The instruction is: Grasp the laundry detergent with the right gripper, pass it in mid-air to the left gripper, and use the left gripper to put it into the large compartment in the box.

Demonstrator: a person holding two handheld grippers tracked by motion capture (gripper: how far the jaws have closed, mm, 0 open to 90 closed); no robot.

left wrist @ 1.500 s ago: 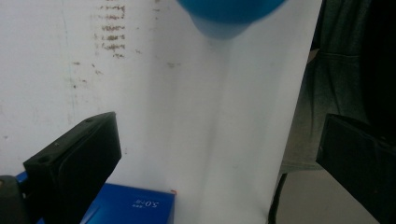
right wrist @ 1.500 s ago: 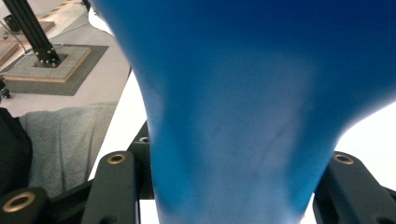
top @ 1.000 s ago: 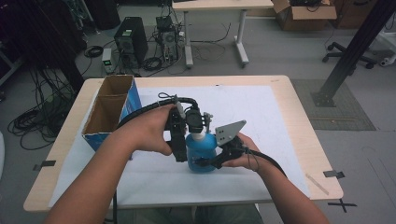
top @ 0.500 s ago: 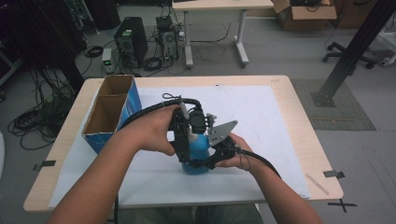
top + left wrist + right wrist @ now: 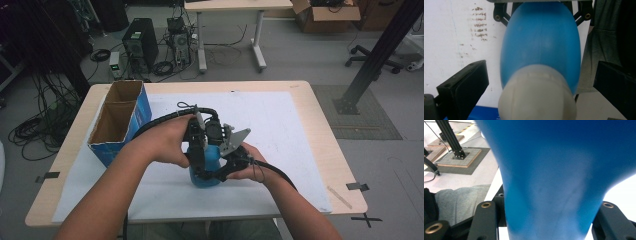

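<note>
R claw [image 5: 220,172] clamped tight, L claw [image 5: 200,150] jaws apart, both hands close together, forearms converging mid-table

no readable text, labels, brands or numbers anywhere

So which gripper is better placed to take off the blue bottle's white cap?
Probably the left gripper: its open jaws flank the white cap, while the right gripper is shut on the blue bottle, steadying it.

My two tongs are black, the left gripper [image 5: 199,150] and the right gripper [image 5: 227,162]. A grey three-cornered plate [image 5: 235,141] tops the right one. Thick black ribbed cables [image 5: 165,119] trail off, brass screws [image 5: 485,205] sit in the jaws, and my forearms are bare.
</note>
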